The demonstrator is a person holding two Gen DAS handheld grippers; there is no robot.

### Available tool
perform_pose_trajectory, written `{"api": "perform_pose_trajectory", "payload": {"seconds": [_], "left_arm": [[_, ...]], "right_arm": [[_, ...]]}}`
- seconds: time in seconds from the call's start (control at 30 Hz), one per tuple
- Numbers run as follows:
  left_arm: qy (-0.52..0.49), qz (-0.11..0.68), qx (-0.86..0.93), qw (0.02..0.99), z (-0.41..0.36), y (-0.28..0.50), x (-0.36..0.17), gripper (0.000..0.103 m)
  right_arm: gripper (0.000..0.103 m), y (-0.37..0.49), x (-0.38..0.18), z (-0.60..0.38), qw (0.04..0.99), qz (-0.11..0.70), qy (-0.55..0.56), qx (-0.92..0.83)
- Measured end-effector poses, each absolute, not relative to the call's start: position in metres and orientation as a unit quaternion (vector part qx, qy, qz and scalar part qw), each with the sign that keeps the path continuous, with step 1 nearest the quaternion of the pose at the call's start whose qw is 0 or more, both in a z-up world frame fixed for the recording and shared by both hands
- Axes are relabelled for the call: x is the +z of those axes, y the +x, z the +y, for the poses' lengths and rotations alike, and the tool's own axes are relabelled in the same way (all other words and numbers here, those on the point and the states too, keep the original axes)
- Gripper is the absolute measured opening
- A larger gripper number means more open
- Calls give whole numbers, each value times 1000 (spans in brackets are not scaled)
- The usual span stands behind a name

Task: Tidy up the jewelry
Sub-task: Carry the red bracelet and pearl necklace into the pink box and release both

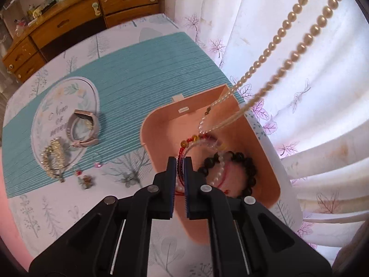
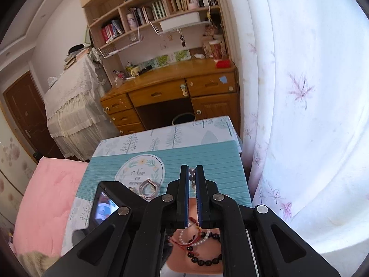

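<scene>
Your daylight comes through the curtain (image 2: 311, 92), which glares nearly white in both views. The pearl necklace (image 1: 299, 46) blurs where it nears the box. Fisheye bending curves the desk (image 1: 69, 18), and dark vignetting rings every edge.

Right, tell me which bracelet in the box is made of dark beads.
The black bead bracelet at the box's right side; the others there are red string and small white pearls.

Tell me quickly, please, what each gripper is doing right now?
Left gripper: shut on red string bracelet.
Right gripper: shut on long cream pearl necklace.
</scene>
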State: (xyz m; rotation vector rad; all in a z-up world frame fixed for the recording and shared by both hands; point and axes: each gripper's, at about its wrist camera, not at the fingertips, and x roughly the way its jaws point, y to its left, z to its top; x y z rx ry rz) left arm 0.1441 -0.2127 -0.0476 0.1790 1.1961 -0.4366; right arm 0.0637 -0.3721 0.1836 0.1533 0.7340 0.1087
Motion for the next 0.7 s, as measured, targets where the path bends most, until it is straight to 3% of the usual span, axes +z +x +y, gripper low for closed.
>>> {"api": "perform_pose_trajectory", "payload": {"seconds": [0.27, 0.7], "left_arm": [[58, 601, -211, 768, -207, 149, -77, 5], [25, 557, -220, 800, -161, 137, -35, 5]], "right_arm": [[5, 111, 114, -362, 910, 409, 60, 43], [5, 144, 23, -333, 869, 491, 41, 45]]}}
